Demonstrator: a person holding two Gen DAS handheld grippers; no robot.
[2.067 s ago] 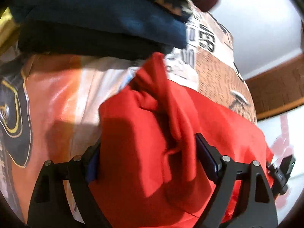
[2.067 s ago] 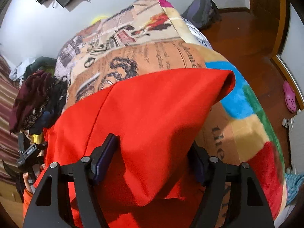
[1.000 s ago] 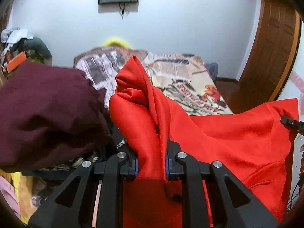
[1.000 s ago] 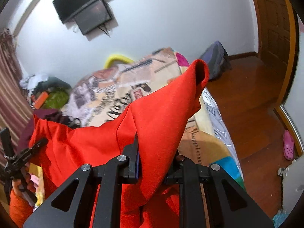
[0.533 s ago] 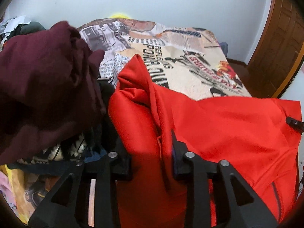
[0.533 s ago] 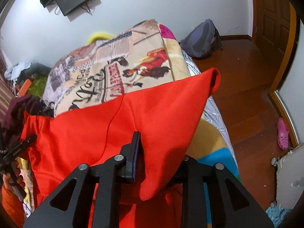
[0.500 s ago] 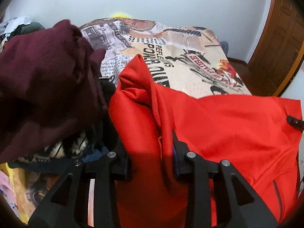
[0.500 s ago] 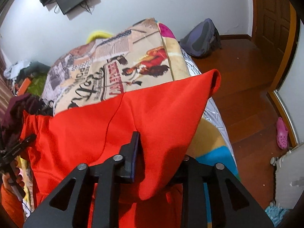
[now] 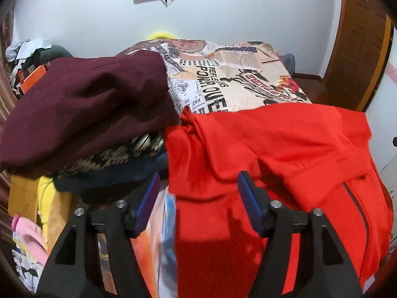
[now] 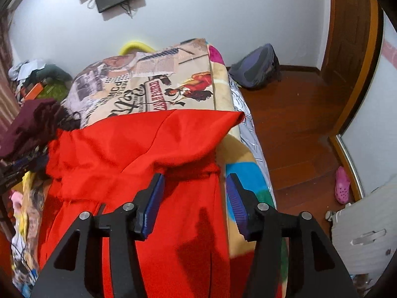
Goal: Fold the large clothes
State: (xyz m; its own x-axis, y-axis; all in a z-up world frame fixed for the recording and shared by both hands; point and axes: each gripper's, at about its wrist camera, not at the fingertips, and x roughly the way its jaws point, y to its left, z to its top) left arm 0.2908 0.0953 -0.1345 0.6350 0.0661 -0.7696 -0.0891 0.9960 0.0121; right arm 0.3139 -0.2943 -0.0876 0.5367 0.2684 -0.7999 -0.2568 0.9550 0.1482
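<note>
**Red garment laid down, one fold over, more folding to go**

Your left gripper (image 9: 196,196) has its jaws spread wide, nothing clamped between them; the red garment (image 9: 285,154) lies just past the blue pads (image 9: 249,204). Your right gripper (image 10: 196,203) is the same: jaws apart, the cloth beneath and ahead of them, not pinched.

The red garment (image 10: 139,149) rests on the bed (image 10: 173,84), across its near end, over the printed blanket. Its far part looks turned back over the rest, with a doubled edge running across and a loose flap hanging toward the bed's right side. Judging from that, you have one fold placed at most. The piece is still long and bunched at its left edge, so smoothing and at least another fold or two seem left.

Mind what crowds the garment. Hard against its left edge sits a heap of clothes topped by a maroon garment (image 9: 86,101), with patterned and dark pieces under it; that heap touches or overlaps the red cloth's left corner and may snag it when you next lift that side. On the garment's right the bed ends, with the wooden floor (image 10: 297,114) below, so the hanging flap could slide off. A backpack (image 10: 255,67) lies on the floor beyond, and a pink shoe (image 10: 342,185) well to the right, both clear of your work.
</note>
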